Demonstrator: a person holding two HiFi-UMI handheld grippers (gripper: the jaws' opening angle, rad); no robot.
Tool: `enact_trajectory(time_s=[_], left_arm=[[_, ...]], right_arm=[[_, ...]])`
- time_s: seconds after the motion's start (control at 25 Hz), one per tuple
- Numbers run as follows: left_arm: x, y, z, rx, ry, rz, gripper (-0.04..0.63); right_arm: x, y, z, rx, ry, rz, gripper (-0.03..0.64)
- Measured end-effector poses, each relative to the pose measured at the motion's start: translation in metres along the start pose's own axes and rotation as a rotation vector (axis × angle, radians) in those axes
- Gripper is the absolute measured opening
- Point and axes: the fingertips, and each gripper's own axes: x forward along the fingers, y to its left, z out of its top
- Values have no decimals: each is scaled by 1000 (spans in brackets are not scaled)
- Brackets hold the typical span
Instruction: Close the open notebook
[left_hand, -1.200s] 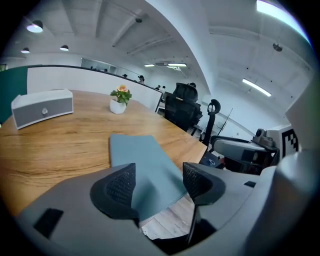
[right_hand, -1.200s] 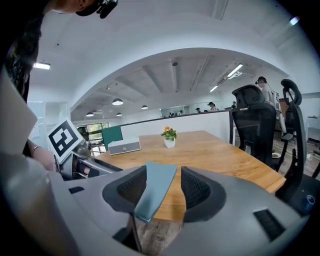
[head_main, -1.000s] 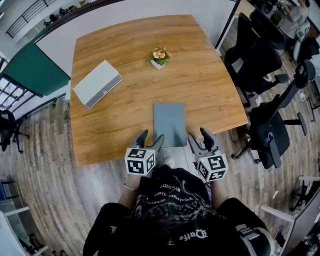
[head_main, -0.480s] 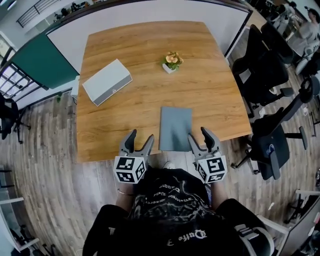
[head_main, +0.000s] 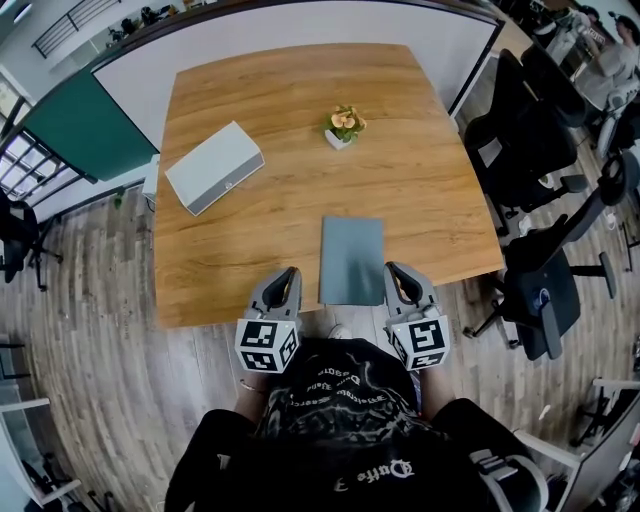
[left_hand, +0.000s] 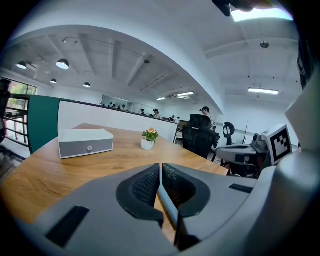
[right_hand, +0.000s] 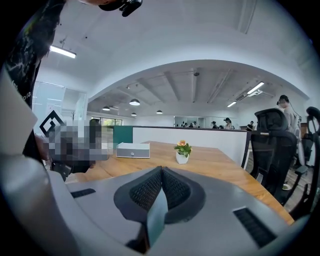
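Pot (head_main: 338, 138) holds flowers (head_main: 346, 119); notebook (head_main: 352, 258) shut btwn left gripper (head_main: 289, 273) & right gripper (head_main: 393, 270), jaws clenched.

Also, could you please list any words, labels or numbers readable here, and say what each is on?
No text reads clearly.
Black shirt: white print, upside down, too distorted to read.
Flat grey rectangular box: small front mark, too small.
Left gripper and right gripper cubes: square black-and-white patterns, no letters.
Grey-blue notebook: blank cover.

Bright even ceiling light, sharp frames, strong fisheye bending, dark vignetted corners
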Motion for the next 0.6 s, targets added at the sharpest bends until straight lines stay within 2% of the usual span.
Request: enact_trajectory(time_s=[0.28,0.6], left_arm=[[2,-10,8,12,-28,-32,21],[8,-19,-4,32,4,-37,21]], right_arm=[[-3,-5,-3,-26,19,-14,6],[-7,-7,-12,-44,49,-7,5]])
